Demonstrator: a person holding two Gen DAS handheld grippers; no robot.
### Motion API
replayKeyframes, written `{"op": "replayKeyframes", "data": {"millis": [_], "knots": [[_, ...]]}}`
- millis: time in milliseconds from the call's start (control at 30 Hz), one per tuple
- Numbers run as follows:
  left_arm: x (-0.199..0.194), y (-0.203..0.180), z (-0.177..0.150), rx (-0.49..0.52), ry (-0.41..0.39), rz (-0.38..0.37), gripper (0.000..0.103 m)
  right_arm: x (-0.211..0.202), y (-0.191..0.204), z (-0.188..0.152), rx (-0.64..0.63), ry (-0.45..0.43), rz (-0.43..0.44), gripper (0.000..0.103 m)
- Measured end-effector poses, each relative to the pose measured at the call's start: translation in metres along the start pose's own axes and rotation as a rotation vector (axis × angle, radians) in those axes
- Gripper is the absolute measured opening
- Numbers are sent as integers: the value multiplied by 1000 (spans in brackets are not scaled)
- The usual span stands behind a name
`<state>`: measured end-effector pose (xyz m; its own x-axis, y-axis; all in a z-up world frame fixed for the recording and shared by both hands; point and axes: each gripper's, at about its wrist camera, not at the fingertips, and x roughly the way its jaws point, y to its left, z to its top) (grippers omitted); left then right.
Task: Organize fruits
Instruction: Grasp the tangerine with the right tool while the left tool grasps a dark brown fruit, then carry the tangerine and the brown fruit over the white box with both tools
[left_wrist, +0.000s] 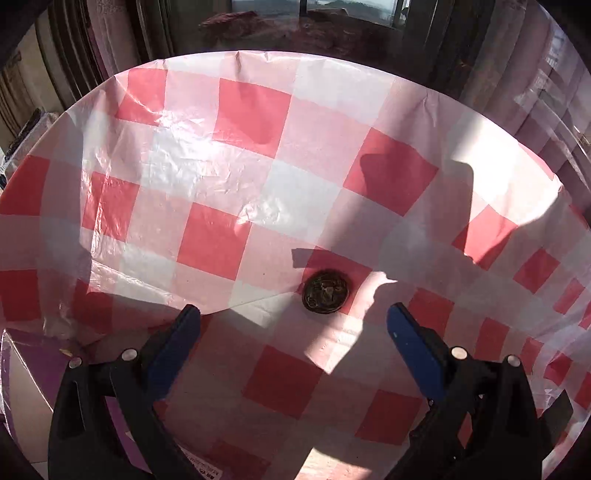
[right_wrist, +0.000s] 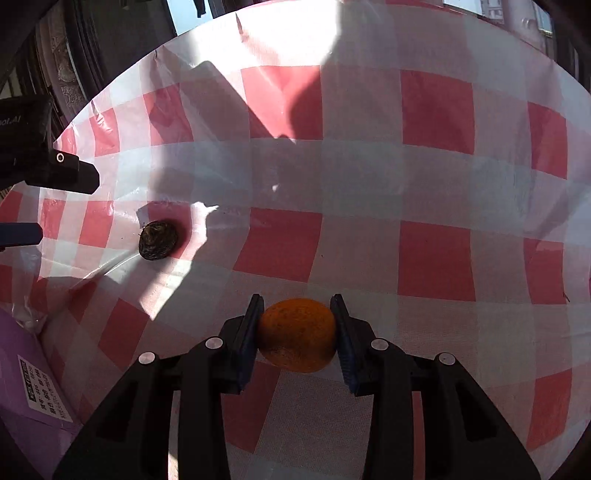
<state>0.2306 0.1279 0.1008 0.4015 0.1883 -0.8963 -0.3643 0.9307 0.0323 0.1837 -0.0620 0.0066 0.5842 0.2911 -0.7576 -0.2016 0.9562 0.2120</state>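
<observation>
Orange between right tongs

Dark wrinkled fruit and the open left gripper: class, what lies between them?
Nothing but bare checked tablecloth. In the left wrist view the dark fruit sits just ahead of the open left gripper, untouched by either finger.

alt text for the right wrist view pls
The right gripper is shut on an orange above a red-and-white checked tablecloth. A dark, wrinkled fruit lies on the cloth to the left, near the left gripper's fingers at the edge.
</observation>
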Motion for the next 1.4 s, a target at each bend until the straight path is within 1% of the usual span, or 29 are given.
{"op": "replayKeyframes", "data": {"millis": [67,133,167,233,300,367,567,600,633,667,767,800,833,967,1100,1167,1233,1400], "knots": [[19,-19,-4,48,-29,40,98,-6,-27,-2,40,-10,-30,37],[37,-31,-8,69,-39,43,91,-9,-46,-3,64,-16,-53,37],[45,-35,-10,76,-36,44,91,-11,-53,-4,73,-19,-55,37],[58,-40,-12,100,-34,50,76,-13,-62,-6,78,-22,-53,37],[69,-42,-12,113,-26,62,72,-14,-64,-9,81,-25,-40,38],[79,-42,-12,118,-14,59,65,-17,-66,-16,83,-31,-39,38],[81,-42,-19,118,-45,34,57,-20,-74,-17,107,-40,-18,38],[80,-41,-21,110,-50,21,52,-20,-78,-15,110,-40,-14,38],[78,-41,-24,102,-54,5,44,-21,-81,-15,113,-40,-11,38],[77,-41,-27,104,-56,-13,41,-15,-79,-6,114,-39,-9,38],[76,-46,-38,116,-65,-3,41,-20,-86,-6,112,-37,-12,39],[76,-47,-40,113,-63,-5,41,-20,-76,4,111,-36,-8,39],[75,-49,-42,121,-60,-2,41,-20,-76,4,111,-36,-6,39],[62,-69,-62,218,-56,-20,40,-22,-83,6,121,-38,3,38],[43,-91,-89,291,-42,-69,41,-26,-90,5,129,-42,9,37],[36,-98,-103,312,-22,-90,41,-29,-90,5,109,-26,-16,37],[30,-104,-118,340,5,-110,41,-34,-95,1,119,-13,-33,37],[12,-122,-162,473,51,-172,41,-69,-124,-26,163,22,-96,37]]}}
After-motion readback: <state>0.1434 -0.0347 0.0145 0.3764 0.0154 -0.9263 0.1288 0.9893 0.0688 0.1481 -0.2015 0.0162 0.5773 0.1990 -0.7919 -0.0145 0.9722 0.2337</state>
